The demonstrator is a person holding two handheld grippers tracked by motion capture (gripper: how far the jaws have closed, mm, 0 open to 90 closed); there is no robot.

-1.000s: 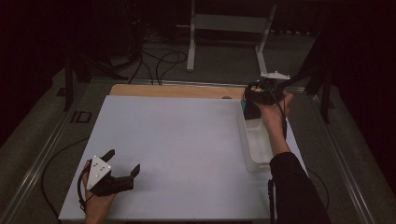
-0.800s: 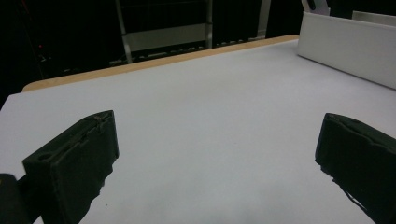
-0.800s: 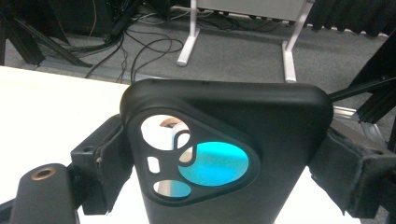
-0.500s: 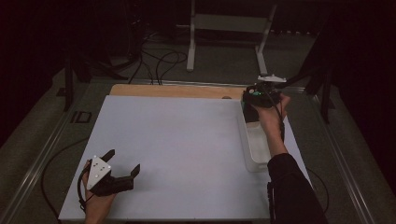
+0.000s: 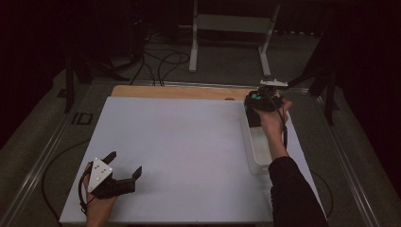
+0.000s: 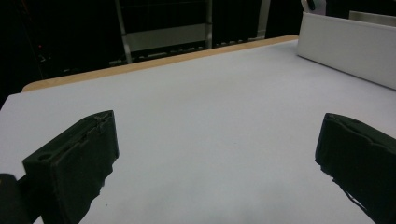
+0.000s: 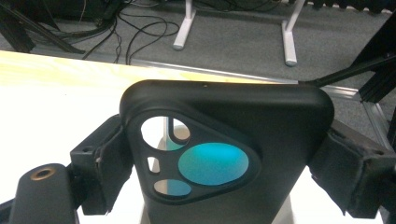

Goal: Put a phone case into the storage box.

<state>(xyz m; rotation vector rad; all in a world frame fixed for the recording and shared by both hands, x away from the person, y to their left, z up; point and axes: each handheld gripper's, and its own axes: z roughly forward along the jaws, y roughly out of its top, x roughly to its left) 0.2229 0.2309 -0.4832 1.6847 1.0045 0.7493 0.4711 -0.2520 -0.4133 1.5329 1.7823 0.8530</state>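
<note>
The right gripper (image 5: 259,101) pinches a black phone case (image 7: 224,154) by its side edges — long axis upright — above the clear bin's (image 5: 255,146) twelve-o'clock end, while the left gripper (image 5: 124,171) rests spread at seven o'clock, well apart.

Matt black phone case (image 7: 233,154), probably plastic; translucent plastic bin (image 5: 257,151); smooth white table (image 5: 179,142), wooden edge
</note>
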